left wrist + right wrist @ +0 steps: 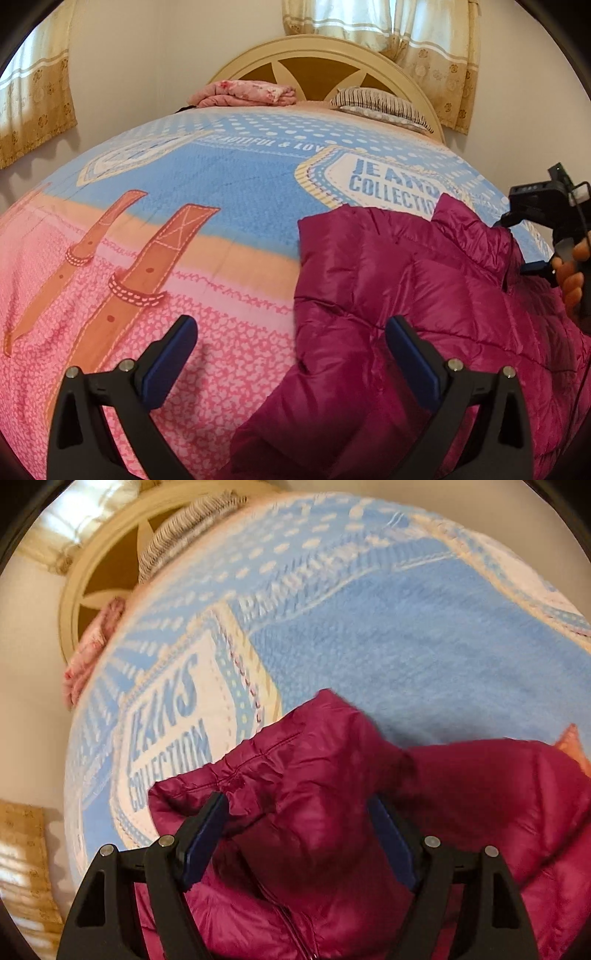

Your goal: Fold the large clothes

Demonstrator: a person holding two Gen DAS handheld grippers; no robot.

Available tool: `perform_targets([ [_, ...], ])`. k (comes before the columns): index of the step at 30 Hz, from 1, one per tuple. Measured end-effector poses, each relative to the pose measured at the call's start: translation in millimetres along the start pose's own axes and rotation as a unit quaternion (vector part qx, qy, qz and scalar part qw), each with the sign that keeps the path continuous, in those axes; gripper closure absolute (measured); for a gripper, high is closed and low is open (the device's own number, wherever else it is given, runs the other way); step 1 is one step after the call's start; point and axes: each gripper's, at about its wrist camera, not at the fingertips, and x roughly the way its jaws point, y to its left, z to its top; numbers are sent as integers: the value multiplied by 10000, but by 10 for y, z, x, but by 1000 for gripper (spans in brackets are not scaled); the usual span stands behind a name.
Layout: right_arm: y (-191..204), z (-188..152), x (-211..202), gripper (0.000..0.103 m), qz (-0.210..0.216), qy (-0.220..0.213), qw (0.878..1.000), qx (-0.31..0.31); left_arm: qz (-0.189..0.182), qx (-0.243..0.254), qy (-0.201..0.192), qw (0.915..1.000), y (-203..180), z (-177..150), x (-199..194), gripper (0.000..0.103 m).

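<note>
— Where's the coat now?

— The puffy magenta quilted down jacket (406,295) lies on the bed, on the printed pink-and-blue fleece blanket (221,192), toward the near right part of it. One edge crosses the white "JEANS COLLECTION" patch (166,720) in the print.

— And the tongs?

— Both released. The left gripper (291,350) hangs wide over the jacket's left edge, one blue pad above blanket, the other above fabric, nothing pinched. The right gripper (297,830) stands wide too, with a bunched fold, collar or hood by the look of it, rising between the pads (207,834) — but they don't press on it. From the left side I can see a hand (570,273) around that tool's handle.

— What might spoil it?

— I'd guess the slippery shell. Down springs back, so a fold laid loosely may puff open again. If the right gripper closes on that bunch (more than one layer, perhaps), it could drag the whole jacket askew instead of turning one flap. The blanket is soft too — a low pinch might catch it along with the jacket.

— Any baskets, boxes?

— None that I can see. Only a folded pink floral cloth (243,92) and a striped pillow (380,103) by the cream arched headboard (314,51), well apart from the jacket.
</note>
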Motion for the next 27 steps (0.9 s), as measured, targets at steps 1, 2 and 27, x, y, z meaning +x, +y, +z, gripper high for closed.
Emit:
perform_targets([
  [1, 29, -3, 30, 24, -116, 29, 9999, -79, -11, -25, 14, 10000, 8, 3, 8, 0],
  [2, 41, -9, 44, 24, -184, 52, 9997, -135, -15, -39, 19, 10000, 10, 2, 10, 0],
  [27, -821, -929, -525, 96, -462, -1038, 9917, -605, -203, -5, -86, 9998, 13, 5, -54, 0],
])
